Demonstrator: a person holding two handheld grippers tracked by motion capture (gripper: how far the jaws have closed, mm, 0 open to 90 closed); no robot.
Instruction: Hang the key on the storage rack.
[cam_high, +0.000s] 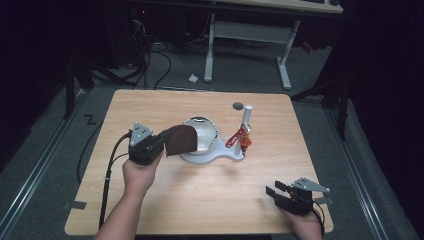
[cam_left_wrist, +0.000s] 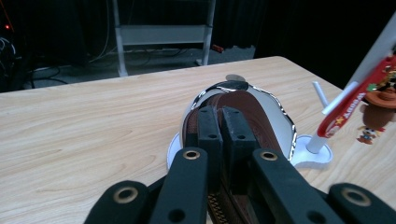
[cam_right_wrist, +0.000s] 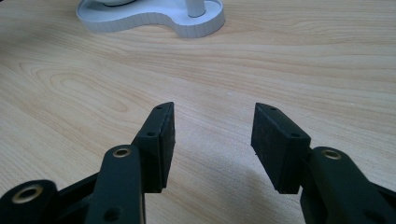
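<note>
Left tongs (cam_high: 167, 137): clamped on brown pouch (cam_high: 181, 139), held above counter (cam_high: 150, 107) against the mirror (cam_high: 206, 131) on its white stand (cam_high: 220, 154) | Right tongs (cam_high: 274, 191): jaws apart, nothing between, low over counter near its front right corner

The white stand (cam_high: 210, 155) with its bowl (cam_high: 202, 131) and post (cam_high: 246, 120) blocks the surface's (cam_high: 165, 200) centre; near, left and right stretches lie open.
</note>
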